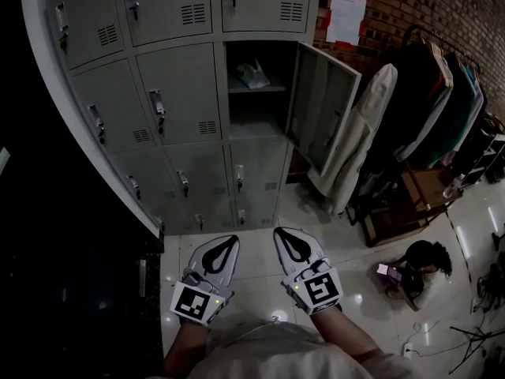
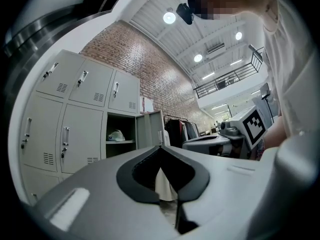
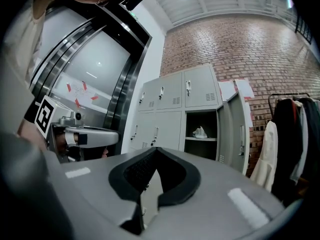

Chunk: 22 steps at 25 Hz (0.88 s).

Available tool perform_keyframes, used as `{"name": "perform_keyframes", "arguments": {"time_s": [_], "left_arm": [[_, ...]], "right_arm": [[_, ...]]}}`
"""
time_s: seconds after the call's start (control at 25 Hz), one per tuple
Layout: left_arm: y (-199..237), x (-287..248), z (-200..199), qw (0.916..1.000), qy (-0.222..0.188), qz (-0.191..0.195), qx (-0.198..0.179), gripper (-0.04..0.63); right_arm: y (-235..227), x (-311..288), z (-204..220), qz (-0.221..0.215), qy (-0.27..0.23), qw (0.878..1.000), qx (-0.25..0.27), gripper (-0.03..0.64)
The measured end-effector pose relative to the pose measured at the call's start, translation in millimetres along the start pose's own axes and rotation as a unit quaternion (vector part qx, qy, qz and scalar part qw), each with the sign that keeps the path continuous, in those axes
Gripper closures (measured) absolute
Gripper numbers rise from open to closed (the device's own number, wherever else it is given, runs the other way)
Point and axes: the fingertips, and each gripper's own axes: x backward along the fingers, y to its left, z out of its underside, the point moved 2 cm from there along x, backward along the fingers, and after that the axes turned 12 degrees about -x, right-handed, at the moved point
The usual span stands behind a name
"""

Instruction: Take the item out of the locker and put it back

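Observation:
The grey locker bank has one compartment standing open (image 1: 254, 101), its door (image 1: 323, 105) swung out to the right. A small pale crumpled item (image 1: 252, 73) lies on the shelf inside, also seen in the left gripper view (image 2: 116, 135) and the right gripper view (image 3: 200, 132). Both grippers hang low in front of the lockers, well short of the open compartment. My left gripper (image 1: 234, 238) (image 2: 160, 147) is shut and holds nothing. My right gripper (image 1: 278, 230) (image 3: 156, 149) is shut and empty too, beside the left one.
A white coat (image 1: 359, 140) hangs just right of the open door, with a rack of dark clothes (image 1: 442, 109) behind it. A low wooden stand (image 1: 402, 208) and a dark shape (image 1: 422, 263) are on the tiled floor at right. A dark curved wall (image 1: 71, 275) runs along the left.

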Motion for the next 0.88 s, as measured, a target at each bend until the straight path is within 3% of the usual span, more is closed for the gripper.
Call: {"name": "perform_keyframes", "arguments": {"time_s": [0.48,0.88], "left_arm": [[-4.0,-6.2,3.4,0.9999,0.004,0.015,0.0,0.617],[2.3,-5.6,1.9,1.0,-0.001,0.005,-0.007,0.617]], "right_arm": [[-2.4,-1.3,1.5,0.003,0.003,1.0,0.005,0.617],[0.3,-7.0,-0.8,-0.006,0.003,1.0,-0.002,0.617]]}}
